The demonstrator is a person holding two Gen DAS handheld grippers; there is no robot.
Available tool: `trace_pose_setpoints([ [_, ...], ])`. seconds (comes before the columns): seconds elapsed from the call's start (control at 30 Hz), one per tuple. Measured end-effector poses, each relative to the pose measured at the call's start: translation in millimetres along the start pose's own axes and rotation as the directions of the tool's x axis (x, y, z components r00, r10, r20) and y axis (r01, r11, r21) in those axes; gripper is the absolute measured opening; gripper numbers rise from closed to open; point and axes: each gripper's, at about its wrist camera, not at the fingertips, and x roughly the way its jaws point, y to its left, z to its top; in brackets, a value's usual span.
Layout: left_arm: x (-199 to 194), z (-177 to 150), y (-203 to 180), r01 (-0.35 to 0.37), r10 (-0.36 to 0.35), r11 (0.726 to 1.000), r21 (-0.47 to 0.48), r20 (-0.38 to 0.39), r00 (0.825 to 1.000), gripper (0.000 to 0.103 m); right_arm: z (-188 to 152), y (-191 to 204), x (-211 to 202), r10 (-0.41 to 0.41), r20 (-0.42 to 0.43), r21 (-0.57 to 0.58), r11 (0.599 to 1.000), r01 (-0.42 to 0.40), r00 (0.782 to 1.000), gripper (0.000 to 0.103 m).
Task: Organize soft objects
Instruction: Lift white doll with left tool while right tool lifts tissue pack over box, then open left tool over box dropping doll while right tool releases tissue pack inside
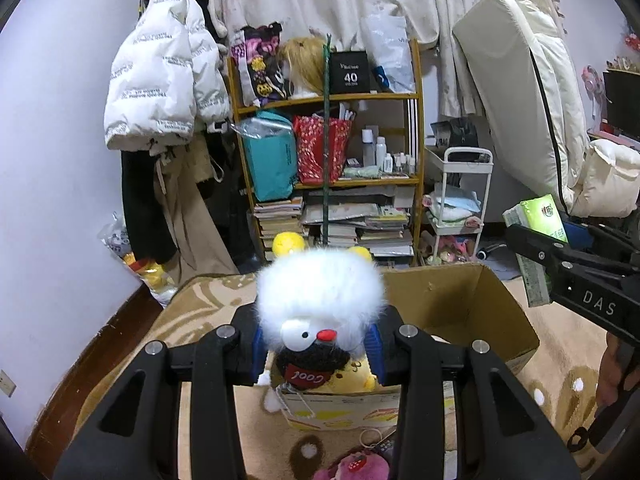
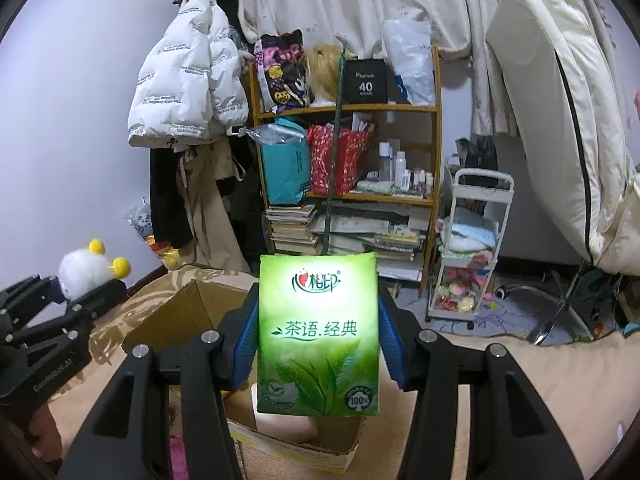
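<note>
L gripper (image 1: 318, 344) fingers clamped on fluffy white plush toy (image 1: 320, 296); R gripper (image 2: 318, 336) fingers clamped on green tissue pack (image 2: 318, 336), both above cardboard box (image 1: 460, 304).

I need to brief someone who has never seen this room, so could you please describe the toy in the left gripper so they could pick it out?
Start at the open cardboard box on the beige rug. Just above its near end, the left gripper is shut on a fluffy white plush toy. Unlike the pink plush on the rug, it has yellow ears, a red nose and a "Cool" tag.
</note>
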Motion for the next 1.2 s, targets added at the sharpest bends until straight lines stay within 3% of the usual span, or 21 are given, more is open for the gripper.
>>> trace_pose_setpoints([
  [0.7, 45, -10, -16, 0.036, -0.038, 0.999, -0.018, -0.133, 0.990, 0.040, -22, -13, 30, 0.079, -0.100, 0.083, 0.994, -0.071, 0.992, 0.056],
  [0.83, 44, -12, -17, 0.030, -0.031, 1.000, -0.009, -0.136, 0.990, 0.052, -25, -14, 33, 0.101, -0.118, 0.097, 0.991, -0.090, 0.988, 0.056],
  [1.07, 40, -11, -11, 0.014, -0.017, 1.000, -0.019, -0.134, 0.991, 0.063, -28, -13, 36, 0.124, -0.146, 0.103, 0.989, -0.110, 0.982, 0.057],
  [1.2, 36, -11, -6, 0.004, -0.005, 1.000, -0.011, -0.146, 0.989, 0.065, -29, -12, 37, 0.123, -0.160, 0.088, 0.990, -0.110, 0.979, 0.065],
])
